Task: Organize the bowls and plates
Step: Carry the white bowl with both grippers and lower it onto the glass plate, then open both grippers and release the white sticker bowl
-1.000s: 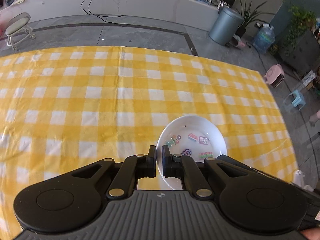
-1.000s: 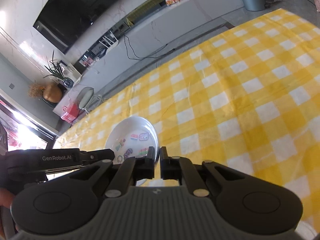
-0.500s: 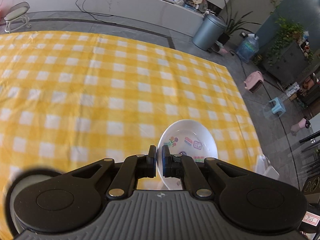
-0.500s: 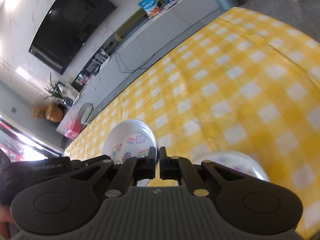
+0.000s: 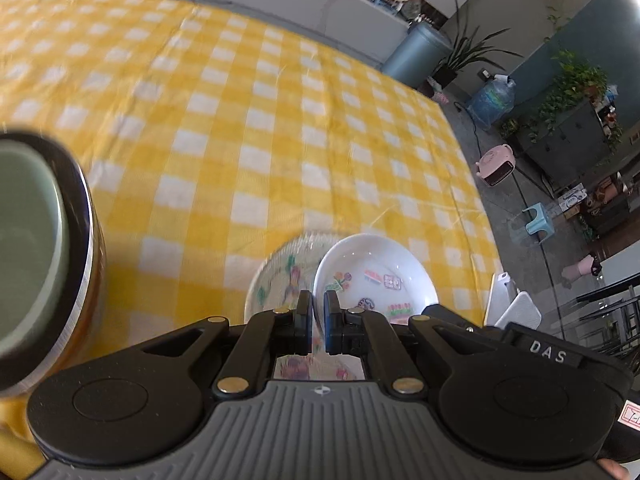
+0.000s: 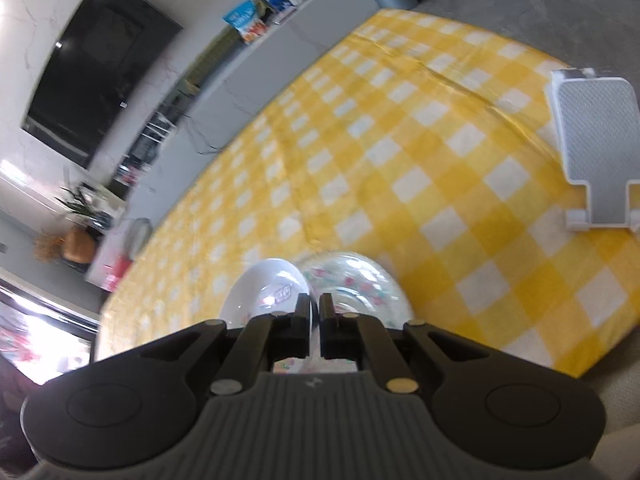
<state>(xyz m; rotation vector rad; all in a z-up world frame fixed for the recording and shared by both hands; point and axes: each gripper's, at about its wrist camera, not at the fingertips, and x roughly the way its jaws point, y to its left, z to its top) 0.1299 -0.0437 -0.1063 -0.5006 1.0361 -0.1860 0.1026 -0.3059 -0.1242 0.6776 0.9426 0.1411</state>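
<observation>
Left wrist view: I see left claw (image 5: 317, 316) and right claw (image 6: 314, 316) each clamped on white bowl (image 5: 374, 276) rim, lower centre

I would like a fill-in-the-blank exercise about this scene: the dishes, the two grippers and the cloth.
1. The tablecloth has a check pattern of white and ____.
2. The left gripper is shut on the rim of the white ____, which has small pictures inside.
3. Under the white bowl lies a patterned ____ on the cloth.
4. The right gripper is ____ on the same bowl's rim.

Missing words: yellow; bowl; plate; shut
</observation>
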